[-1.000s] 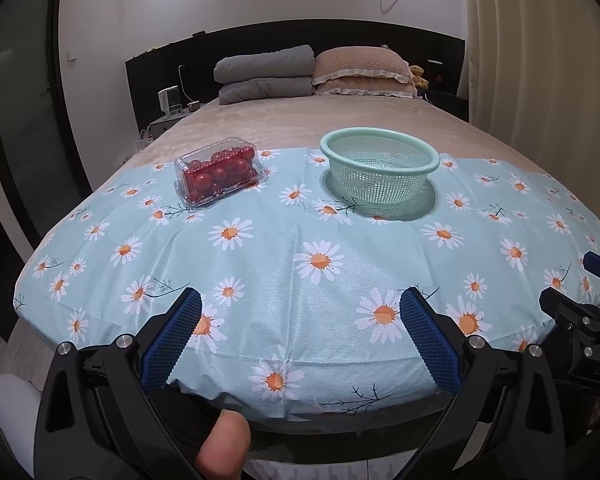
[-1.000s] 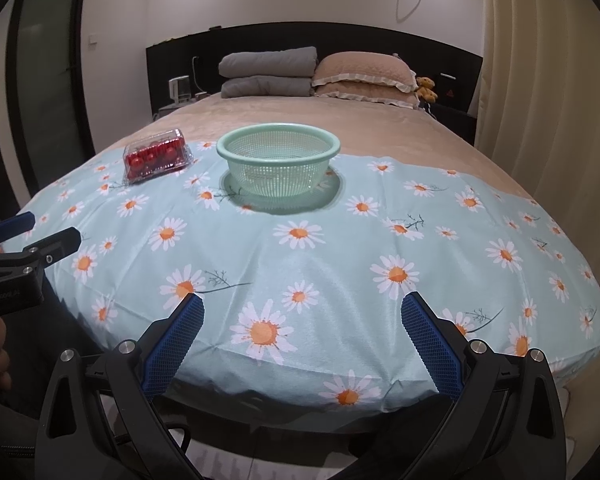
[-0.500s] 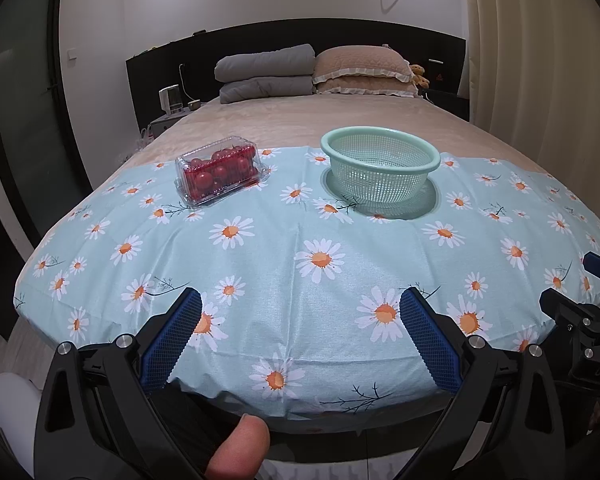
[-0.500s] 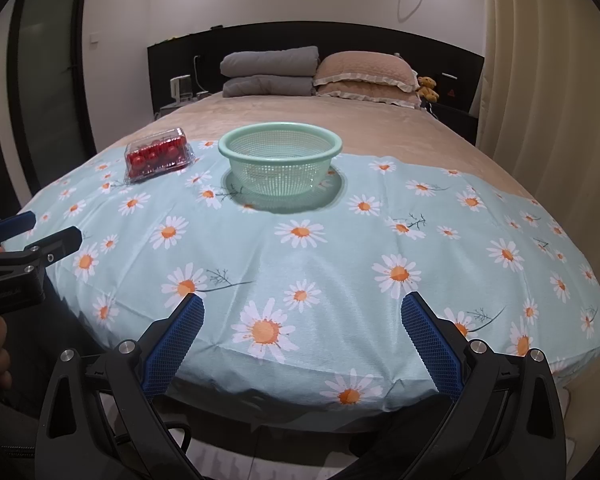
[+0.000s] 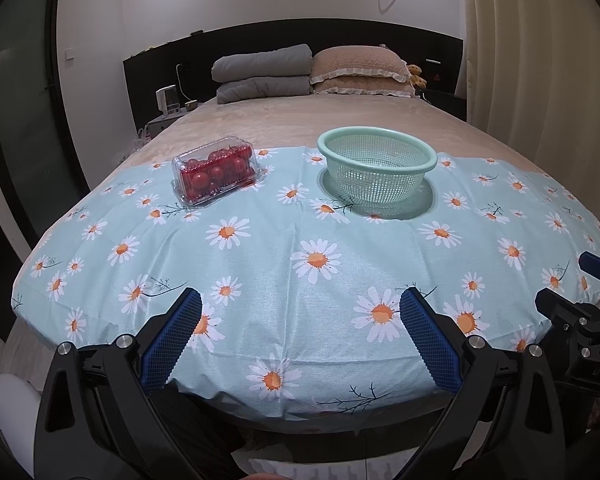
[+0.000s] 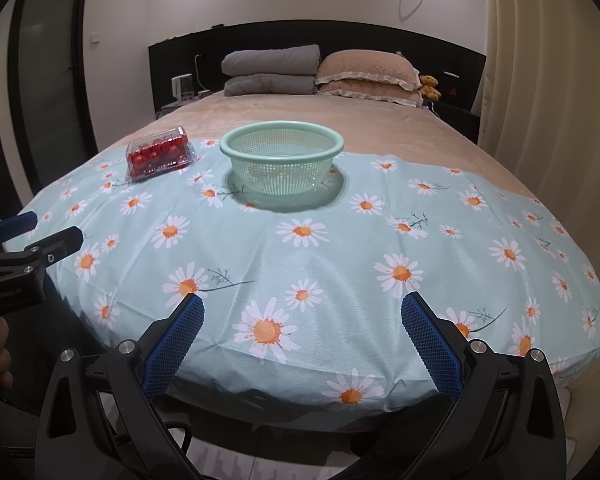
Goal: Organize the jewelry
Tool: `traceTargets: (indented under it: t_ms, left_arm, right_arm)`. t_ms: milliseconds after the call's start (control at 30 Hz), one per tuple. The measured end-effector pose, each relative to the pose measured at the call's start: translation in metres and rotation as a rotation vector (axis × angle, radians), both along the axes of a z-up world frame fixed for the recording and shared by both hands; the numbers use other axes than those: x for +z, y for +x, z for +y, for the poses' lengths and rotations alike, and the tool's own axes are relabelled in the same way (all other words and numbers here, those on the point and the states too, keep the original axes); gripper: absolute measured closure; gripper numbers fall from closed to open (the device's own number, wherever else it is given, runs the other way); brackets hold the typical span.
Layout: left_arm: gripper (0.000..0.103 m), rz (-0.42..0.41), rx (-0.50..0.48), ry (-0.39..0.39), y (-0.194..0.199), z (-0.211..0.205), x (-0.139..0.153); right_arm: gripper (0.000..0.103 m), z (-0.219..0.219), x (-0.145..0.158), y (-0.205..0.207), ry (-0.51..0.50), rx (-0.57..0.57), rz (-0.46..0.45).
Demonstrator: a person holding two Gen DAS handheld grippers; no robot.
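Observation:
A clear plastic box of red cherry tomatoes [image 5: 216, 170] sits at the far left of a daisy-print cloth [image 5: 300, 264] on the bed; it also shows in the right wrist view [image 6: 158, 158]. A mint-green mesh basket [image 5: 376, 164] stands empty to its right, also in the right wrist view [image 6: 282, 160]. My left gripper [image 5: 300, 328] is open and empty above the cloth's near edge. My right gripper [image 6: 300, 328] is open and empty, also at the near edge. No jewelry is visible.
Grey folded quilts [image 5: 262, 72] and tan pillows [image 5: 360, 68] lie at the headboard. A curtain [image 5: 540, 60] hangs on the right. A nightstand [image 5: 168, 116] stands at the far left. The right gripper's side [image 5: 580, 320] shows at the left view's right edge.
Both grippers have stayed nearly still and open. The thumb at the bottom of the left wrist view has dropped almost out of sight.

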State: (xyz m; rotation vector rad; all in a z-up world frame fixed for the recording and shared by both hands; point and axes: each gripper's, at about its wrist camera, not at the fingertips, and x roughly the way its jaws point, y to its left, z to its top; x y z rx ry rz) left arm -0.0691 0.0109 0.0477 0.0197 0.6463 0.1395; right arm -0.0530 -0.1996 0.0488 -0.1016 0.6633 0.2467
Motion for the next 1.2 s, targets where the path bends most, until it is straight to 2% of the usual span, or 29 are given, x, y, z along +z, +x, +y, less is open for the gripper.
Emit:
traceTargets:
  t_ms: [1200]
  left_arm:
    - [0.006, 0.018, -0.007, -0.018, 0.0019, -0.0007, -0.0033]
  right_arm:
    - [0.008, -0.0018, -0.0021, 0.0023, 0.001, 0.005, 0.006]
